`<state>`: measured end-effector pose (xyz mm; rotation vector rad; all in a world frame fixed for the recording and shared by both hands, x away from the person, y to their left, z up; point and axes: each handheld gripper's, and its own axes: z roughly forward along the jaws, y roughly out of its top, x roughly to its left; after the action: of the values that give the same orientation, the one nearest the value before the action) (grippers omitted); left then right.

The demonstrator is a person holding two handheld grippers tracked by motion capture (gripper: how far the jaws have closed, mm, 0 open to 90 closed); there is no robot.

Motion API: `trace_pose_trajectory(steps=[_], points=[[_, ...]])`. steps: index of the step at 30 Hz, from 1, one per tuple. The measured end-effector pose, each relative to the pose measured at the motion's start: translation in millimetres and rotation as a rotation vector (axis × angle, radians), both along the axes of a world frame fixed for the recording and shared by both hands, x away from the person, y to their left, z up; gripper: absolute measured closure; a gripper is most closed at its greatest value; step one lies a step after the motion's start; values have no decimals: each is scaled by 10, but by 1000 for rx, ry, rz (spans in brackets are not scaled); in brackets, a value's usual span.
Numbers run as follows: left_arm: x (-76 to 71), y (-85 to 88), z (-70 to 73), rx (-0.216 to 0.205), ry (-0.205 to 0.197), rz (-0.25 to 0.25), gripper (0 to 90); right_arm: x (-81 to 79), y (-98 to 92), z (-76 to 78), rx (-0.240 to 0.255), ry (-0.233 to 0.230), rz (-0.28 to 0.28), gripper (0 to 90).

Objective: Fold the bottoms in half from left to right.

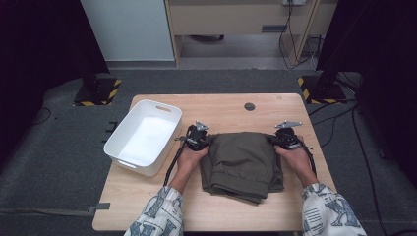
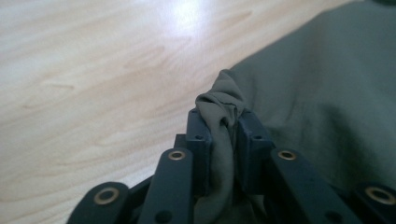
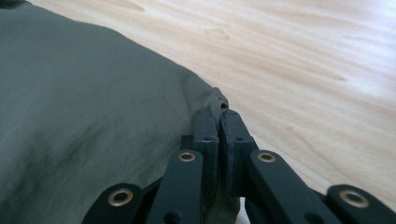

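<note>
Olive folded garment point(image 1: 242, 164) lies at the wooden table's point(image 1: 147, 206) centre, a white bin point(image 1: 142, 137) at its nine o'clock. Left gripper point(image 2: 223, 128) pinches a bunched fold at its ten o'clock corner; right gripper point(image 3: 219, 122) clamps the two o'clock edge.

White long sleeves point(image 1: 322, 212) patterned with blue-grey lettering, black two-jaw left gripper point(image 1: 198, 137) and right gripper point(image 1: 287, 138) with brass-ringed rivets, grey three-cornered top plates, trailing black cables.
</note>
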<state>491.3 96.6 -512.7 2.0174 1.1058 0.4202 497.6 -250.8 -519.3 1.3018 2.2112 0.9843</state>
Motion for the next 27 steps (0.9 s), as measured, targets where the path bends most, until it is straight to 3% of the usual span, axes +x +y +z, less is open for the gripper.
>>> trace_pose_trajectory(steps=[3, 13, 15, 19, 27], points=[[-3, 36, 92, -44, -22, 18, 789, -18, -69, 67, 49, -11, -2, 877], [-15, 41, 429, -83, -89, 18, 803, -51, -193, 341, 107, -92, -7, 882], [-20, 40, 487, -77, -100, 7, 804, -50, -187, 388, 116, -105, -12, 881], [-37, 79, 577, -107, -117, -1, 804, -60, -159, 490, 140, -131, 0, 877], [-52, 178, 679, -123, -156, 29, 807, -55, -121, 610, 132, -155, 7, 880]])
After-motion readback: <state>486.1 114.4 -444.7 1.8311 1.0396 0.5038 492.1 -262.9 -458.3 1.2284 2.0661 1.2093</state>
